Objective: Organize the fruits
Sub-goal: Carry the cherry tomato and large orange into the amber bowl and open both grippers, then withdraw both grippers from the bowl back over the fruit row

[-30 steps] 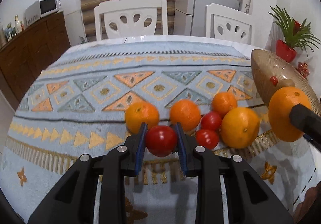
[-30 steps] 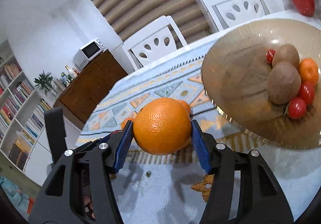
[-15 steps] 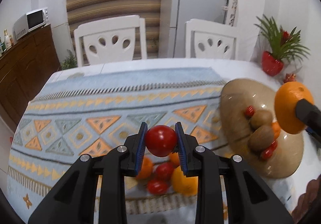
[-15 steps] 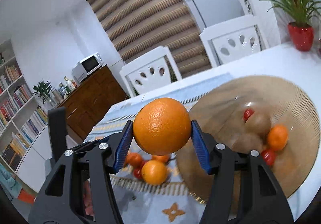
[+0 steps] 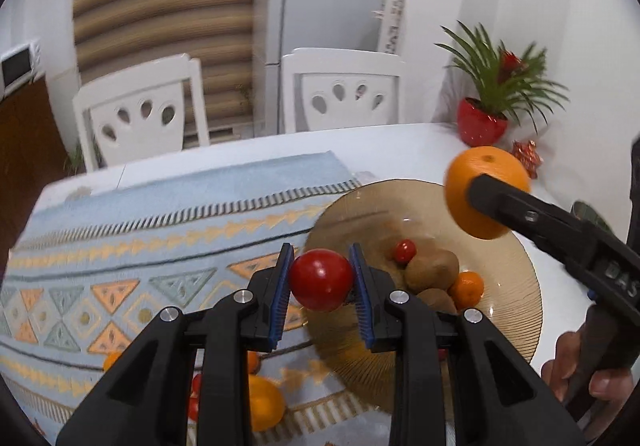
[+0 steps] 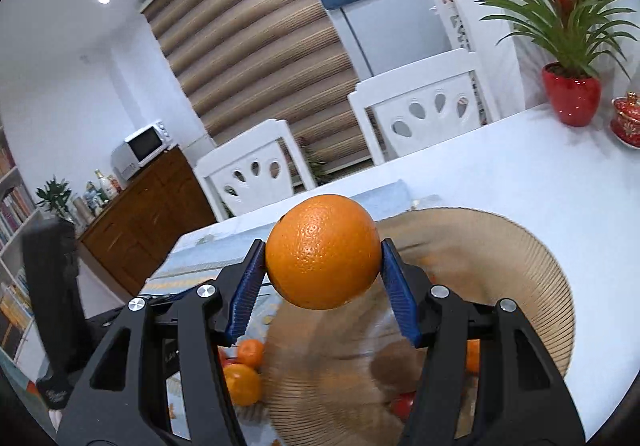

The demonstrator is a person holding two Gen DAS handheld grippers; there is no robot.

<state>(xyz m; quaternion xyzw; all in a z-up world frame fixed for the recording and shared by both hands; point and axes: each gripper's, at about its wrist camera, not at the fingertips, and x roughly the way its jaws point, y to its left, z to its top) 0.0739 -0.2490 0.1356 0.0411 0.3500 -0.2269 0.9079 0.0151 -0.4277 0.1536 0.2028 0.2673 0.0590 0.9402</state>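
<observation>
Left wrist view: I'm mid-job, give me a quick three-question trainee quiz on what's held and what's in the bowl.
1. True or false: the left gripper is shut on a tomato.
2. What does the right gripper hold? A) kiwi B) orange C) tomato
3. Fill in: besides a mandarin and a small tomato, the brown bowl holds brown ____.

Key:
1. True; its fingers press the tomato's sides.
2. B, the orange.
3. Kiwis.
</observation>
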